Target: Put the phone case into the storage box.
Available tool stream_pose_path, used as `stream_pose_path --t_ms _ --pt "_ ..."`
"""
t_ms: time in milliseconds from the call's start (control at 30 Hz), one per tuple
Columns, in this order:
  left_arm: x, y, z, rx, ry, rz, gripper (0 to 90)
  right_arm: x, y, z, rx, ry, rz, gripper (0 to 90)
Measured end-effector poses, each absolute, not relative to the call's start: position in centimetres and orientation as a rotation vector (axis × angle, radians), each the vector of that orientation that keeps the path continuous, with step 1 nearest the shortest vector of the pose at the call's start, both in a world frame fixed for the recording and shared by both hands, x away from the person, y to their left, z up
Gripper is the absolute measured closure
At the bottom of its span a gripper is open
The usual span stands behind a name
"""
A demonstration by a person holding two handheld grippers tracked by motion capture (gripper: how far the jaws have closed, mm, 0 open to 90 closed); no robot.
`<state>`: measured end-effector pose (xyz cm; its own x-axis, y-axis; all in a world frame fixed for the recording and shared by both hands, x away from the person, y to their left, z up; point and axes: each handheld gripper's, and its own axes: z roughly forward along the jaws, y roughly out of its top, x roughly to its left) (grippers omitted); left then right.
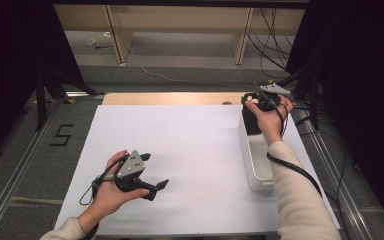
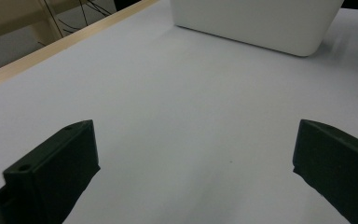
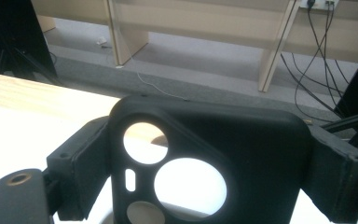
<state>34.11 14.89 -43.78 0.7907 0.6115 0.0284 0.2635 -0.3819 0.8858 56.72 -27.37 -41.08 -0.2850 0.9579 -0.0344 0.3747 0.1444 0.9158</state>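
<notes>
**Black phone case held at the far end of the white bin**

Item 1. Right gripper: the person's right hand is holding it at the far right of the table, over the far end of the white bin. In the right gripper view its two jaws are pressing on either side of a black phone case, one at each long edge, so the claw is gripping the case across its width.

Item 2. Black phone case: it is sitting upright between those jaws, its inner face turned to the camera (round and slotted camera cut-outs are showing bright at the lower left). In the high view it is appearing as a dark block at the far end of the bin; whether it is touching the bin I cannot tell.

Item 3. White bin: long and narrow, it is lying along the right edge of the white sheet. In the left gripper view one rounded corner of it is standing ahead.

Item 4. Left gripper: the left hand is resting it near the front left of the sheet, well apart from the bin. Its jaws are standing wide apart, with bare sheet between them.
</notes>
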Motion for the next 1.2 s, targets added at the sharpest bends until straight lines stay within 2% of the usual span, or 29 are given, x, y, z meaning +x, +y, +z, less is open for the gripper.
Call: stream_pose_path --t_ms 200,367,567,1200 --pt "34.1 14.9 -43.8 1.974 0.656 0.435 0.0 56.8 -27.4 -41.2 1.287 1.755 1.115 12.2" --pt "34.1 14.9 -43.8 1.976 0.656 0.435 0.0 56.9 -27.5 -41.3 1.295 1.768 1.109 5.1" --pt "34.1 14.9 -43.8 1.977 0.655 0.435 0.0 56.9 -27.5 -41.1 1.287 1.780 1.095 0.7" --pt "34.1 14.8 -43.8 1.976 0.653 0.434 0.0 55.8 -27.5 -39.8 1.248 1.739 1.080 0.4"
